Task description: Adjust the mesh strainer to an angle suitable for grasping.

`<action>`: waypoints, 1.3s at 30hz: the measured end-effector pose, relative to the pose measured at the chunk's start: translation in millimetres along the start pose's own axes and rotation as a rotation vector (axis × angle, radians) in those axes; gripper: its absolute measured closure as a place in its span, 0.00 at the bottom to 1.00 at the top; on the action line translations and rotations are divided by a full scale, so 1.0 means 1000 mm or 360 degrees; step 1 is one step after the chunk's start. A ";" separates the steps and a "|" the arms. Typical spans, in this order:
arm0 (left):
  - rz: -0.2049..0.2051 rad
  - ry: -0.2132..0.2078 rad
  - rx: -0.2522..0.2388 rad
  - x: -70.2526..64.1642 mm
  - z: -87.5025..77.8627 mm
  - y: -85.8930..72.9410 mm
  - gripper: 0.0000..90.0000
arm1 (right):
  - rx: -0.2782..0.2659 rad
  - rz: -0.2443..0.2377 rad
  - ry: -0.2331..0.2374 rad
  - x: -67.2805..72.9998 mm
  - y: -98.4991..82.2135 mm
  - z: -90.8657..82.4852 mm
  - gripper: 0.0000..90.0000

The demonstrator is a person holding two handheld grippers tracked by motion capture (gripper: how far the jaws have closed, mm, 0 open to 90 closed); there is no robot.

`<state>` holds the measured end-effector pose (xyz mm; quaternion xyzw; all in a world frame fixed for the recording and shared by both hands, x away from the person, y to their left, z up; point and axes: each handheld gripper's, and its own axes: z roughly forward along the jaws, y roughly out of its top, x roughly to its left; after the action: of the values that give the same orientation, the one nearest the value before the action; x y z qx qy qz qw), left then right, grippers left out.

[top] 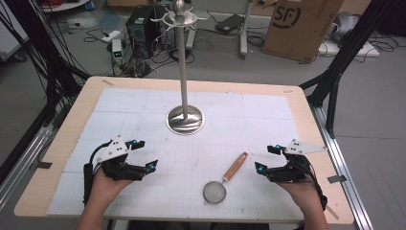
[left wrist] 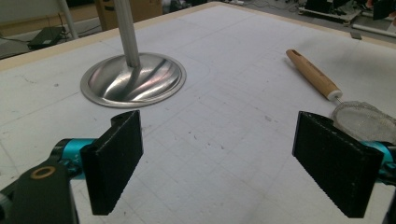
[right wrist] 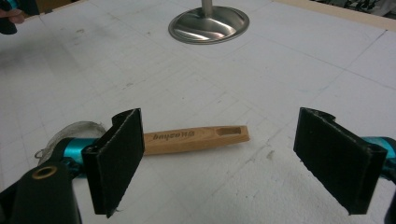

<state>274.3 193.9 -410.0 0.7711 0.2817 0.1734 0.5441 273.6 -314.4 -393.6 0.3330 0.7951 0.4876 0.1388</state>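
Strainer (top: 224, 180) — wooden handle, round fine-mesh bowl, lying flat on the worktop (top: 143, 103) just inboard of the right hand-held gripper (top: 267, 158), handle end angled toward it, well apart from the left hand-held gripper (top: 145, 154) — both wide open, empty.

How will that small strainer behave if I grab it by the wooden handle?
The strainer is probably light. Its rounded wooden handle lies flat on the table and may roll when nudged. The mesh bowl looks thin, so likely dents if squeezed.
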 end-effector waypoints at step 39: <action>0.0003 -0.0033 -0.0014 -0.004 -0.002 0.000 0.19 | 0.0424 0.0076 -0.0053 0.010 -0.002 0.048 0.92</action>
<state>269.9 192.7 -408.7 0.7707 0.2744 0.1671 0.5503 291.7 -274.9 -417.6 0.3753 0.8422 0.3752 0.0951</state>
